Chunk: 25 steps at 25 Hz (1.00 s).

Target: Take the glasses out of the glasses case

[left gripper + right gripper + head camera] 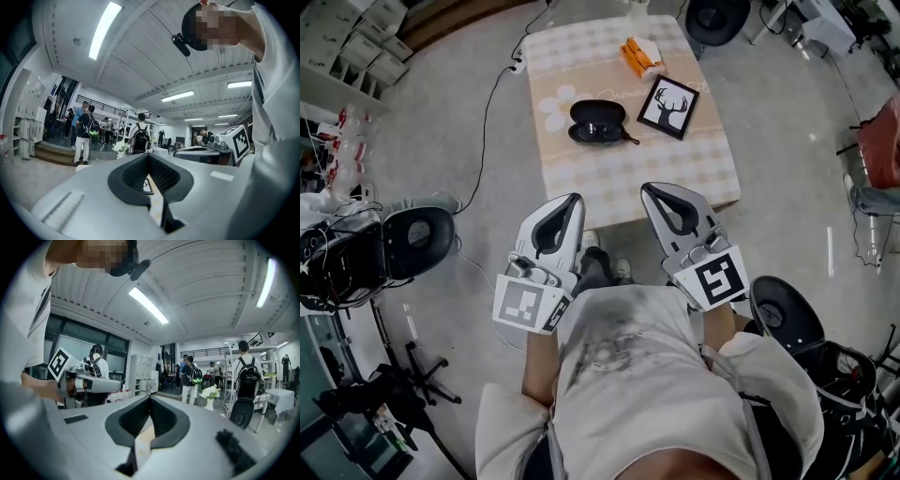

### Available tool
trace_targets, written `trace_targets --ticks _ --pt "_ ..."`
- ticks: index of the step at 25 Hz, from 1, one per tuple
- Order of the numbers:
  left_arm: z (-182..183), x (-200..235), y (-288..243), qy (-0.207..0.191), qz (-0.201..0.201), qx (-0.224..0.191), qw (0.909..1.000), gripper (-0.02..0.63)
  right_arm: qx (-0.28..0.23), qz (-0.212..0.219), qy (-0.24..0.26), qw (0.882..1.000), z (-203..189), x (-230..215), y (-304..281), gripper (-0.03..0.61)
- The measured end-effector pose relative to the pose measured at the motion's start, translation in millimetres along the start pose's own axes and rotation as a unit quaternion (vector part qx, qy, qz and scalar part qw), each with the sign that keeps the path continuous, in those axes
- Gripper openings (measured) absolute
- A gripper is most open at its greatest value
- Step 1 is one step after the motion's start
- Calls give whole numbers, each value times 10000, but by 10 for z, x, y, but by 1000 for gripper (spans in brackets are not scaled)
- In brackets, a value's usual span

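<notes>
While the black glasses case lies open mid-table, glasses seemingly inside, next to a deer picture, both tools hover short of the near edge. Left gripper, right gripper: jaws together, empty. Nothing begun, I'd say. Next: reach forward, part jaws over the case.

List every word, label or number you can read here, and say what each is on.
No text is legible in any view.
On the tablecloth: cursive print beside the deer picture, too blurred to read.
On the orange box: markings too small to read.
On the left gripper and right gripper: the cubes bear black-and-white square markers only, no letters.
</notes>
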<state>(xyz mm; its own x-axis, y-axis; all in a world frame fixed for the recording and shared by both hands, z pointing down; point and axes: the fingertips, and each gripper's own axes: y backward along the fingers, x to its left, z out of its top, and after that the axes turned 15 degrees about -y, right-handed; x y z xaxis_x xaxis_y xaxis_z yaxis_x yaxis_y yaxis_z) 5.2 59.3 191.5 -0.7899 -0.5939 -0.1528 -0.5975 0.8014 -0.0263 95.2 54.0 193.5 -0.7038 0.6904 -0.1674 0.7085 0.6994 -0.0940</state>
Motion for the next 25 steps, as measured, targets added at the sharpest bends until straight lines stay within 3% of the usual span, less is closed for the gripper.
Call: trace_targets --ticks 25 --pt "-350 972 -632 49 -425 69 9991 8 205 -332 -64 9992 25 -378 -1052 17"
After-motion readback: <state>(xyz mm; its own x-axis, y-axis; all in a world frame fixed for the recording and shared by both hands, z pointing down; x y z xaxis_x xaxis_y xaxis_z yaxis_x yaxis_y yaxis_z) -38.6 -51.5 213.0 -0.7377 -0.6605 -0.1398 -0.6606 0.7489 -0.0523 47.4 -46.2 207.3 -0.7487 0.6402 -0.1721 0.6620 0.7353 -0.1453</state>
